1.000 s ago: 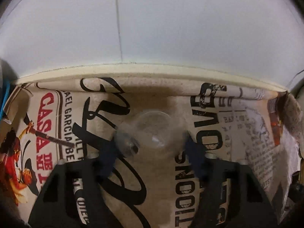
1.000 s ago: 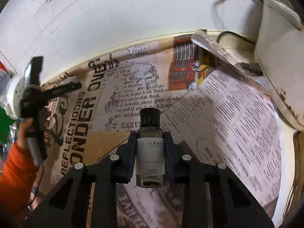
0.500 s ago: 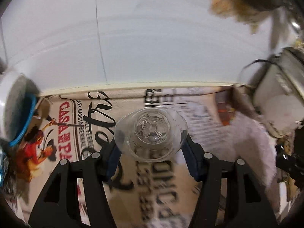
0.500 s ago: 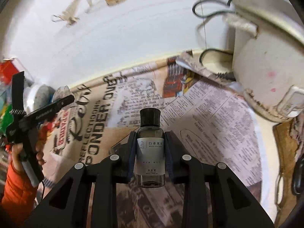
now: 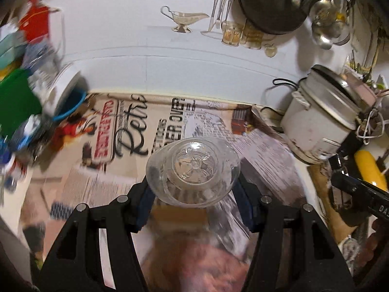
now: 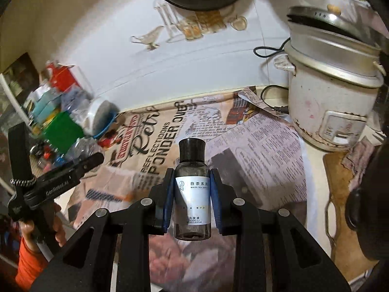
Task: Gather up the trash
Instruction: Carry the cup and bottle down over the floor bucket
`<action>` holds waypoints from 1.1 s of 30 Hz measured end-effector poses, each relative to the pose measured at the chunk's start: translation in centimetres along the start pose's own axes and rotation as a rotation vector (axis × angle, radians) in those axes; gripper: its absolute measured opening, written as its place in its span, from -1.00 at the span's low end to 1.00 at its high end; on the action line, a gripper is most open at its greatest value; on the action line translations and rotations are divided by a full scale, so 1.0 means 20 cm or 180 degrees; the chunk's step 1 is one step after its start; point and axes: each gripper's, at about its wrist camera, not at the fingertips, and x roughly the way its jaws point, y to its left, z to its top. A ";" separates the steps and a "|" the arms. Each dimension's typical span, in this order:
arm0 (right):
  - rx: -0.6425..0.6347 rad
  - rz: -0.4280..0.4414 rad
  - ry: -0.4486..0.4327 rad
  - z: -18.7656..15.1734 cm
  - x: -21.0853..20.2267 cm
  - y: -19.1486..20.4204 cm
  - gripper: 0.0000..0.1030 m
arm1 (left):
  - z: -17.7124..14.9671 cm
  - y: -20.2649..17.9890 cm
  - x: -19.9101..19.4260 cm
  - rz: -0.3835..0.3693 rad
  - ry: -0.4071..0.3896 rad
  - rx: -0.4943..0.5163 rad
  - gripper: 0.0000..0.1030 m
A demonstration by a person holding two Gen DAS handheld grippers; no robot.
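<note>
My left gripper [image 5: 193,189] is shut on a clear plastic bottle [image 5: 193,170], seen bottom-first and squeezed between the blue pads, held in the air above the newspaper-covered counter [image 5: 136,131]. My right gripper [image 6: 192,192] is shut on a small dark shampoo bottle [image 6: 192,194] with a white label and black cap, held upright above the same newspaper [image 6: 255,160]. In the right wrist view the left gripper's black handle [image 6: 56,182] shows at the left, in a hand with an orange sleeve.
A worn white rice cooker [image 6: 333,92] with a black cord stands at the back right. A white jar lying on its side [image 6: 102,116] and a heap of coloured boxes [image 6: 58,112] crowd the left. A dark pan [image 5: 269,2] and ladles hang on the white wall.
Both grippers have risen and pulled back from the wall with their bottles. More of the counter, the rice cooker and the hanging pan have come into view.
</note>
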 end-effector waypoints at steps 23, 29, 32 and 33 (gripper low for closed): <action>0.0099 -0.0064 -0.0085 -0.81 -0.40 0.65 -0.50 | -0.92 0.31 -0.81 -0.0066 0.0053 0.0289 0.15; 0.0218 -0.0105 0.0087 -1.03 -0.43 0.78 -0.50 | -1.17 0.34 -0.91 -0.0139 0.0356 0.0447 0.15; 0.0287 -0.0152 0.0188 -1.13 -0.44 0.80 -0.50 | -1.26 0.33 -0.93 -0.0229 0.0471 0.0483 0.15; 0.0315 -0.0178 0.0234 -1.16 -0.44 0.79 -0.50 | -1.27 0.32 -0.92 -0.0256 0.0502 0.0479 0.15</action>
